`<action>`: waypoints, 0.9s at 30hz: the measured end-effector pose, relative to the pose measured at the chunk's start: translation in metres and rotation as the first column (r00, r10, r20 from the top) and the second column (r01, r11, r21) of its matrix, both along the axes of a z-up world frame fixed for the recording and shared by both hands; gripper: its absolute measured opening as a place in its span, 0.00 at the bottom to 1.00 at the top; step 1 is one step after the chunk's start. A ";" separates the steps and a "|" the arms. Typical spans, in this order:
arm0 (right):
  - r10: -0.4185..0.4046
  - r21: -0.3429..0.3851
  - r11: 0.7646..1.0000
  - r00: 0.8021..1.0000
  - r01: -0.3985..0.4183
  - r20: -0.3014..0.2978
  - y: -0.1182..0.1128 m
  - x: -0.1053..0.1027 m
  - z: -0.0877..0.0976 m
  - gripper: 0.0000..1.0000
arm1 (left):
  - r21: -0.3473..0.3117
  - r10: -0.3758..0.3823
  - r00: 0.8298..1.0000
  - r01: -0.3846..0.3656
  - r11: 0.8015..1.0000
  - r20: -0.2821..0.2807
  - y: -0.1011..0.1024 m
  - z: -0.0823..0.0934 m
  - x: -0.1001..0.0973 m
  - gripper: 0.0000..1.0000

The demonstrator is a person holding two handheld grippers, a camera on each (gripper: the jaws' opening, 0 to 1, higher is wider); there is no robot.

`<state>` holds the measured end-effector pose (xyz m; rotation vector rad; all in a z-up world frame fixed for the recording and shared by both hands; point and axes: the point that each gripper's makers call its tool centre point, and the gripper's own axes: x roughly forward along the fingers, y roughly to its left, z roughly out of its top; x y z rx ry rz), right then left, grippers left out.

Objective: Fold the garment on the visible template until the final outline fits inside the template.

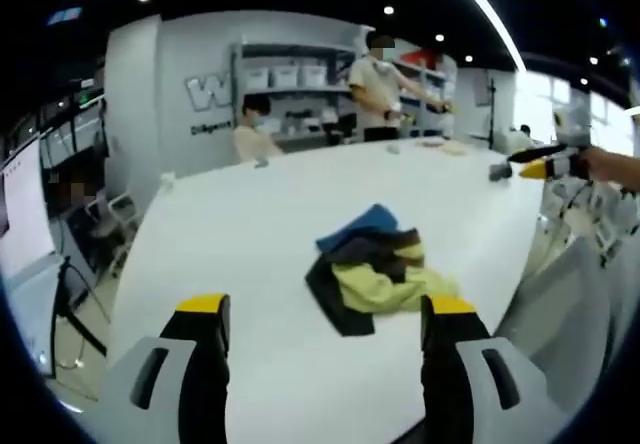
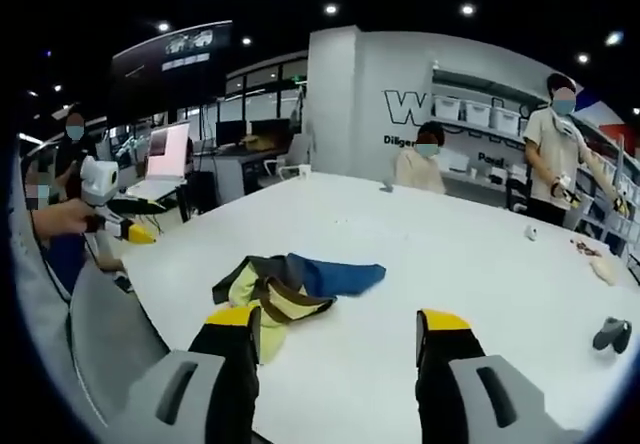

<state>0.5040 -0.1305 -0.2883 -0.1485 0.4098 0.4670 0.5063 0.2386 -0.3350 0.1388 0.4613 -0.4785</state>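
A crumpled garment (image 1: 375,269) in blue, black and yellow-green lies in a heap on the white table (image 1: 250,224). My left gripper (image 1: 327,309) hovers above the table's near edge, just short of the heap, open and holding nothing. From the other side, the garment (image 2: 290,284) lies ahead and left of my right gripper (image 2: 340,319), which is open too, its left jaw overlapping the yellow cloth in the picture. Each gripper also appears in the other's view, held by a hand off the table's edge: the right gripper (image 1: 530,162) and the left gripper (image 2: 138,226).
Grey chair backs stand at the table's edge (image 1: 570,304) (image 2: 110,334). A dark small object (image 2: 612,334) and a white one (image 2: 532,232) lie on the far part of the table (image 2: 450,264). Two people (image 1: 375,84) are behind it, by shelves.
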 end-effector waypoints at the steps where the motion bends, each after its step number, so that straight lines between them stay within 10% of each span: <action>1: 0.017 -0.032 0.999 1.000 -0.017 0.001 -0.002 0.003 0.000 0.60 | 0.005 -0.005 1.000 0.005 1.000 -0.017 0.000 -0.004 0.001 0.71; 9: 0.013 -0.035 0.999 1.000 -0.012 0.027 -0.022 0.046 0.004 0.58 | 0.037 -0.021 0.998 0.023 0.999 -0.057 0.002 -0.017 0.015 0.71; 27: 0.059 -0.062 0.996 0.997 -0.062 -0.051 0.007 0.138 -0.056 0.48 | 0.084 -0.055 0.983 0.071 0.994 -0.175 -0.007 -0.062 0.059 0.66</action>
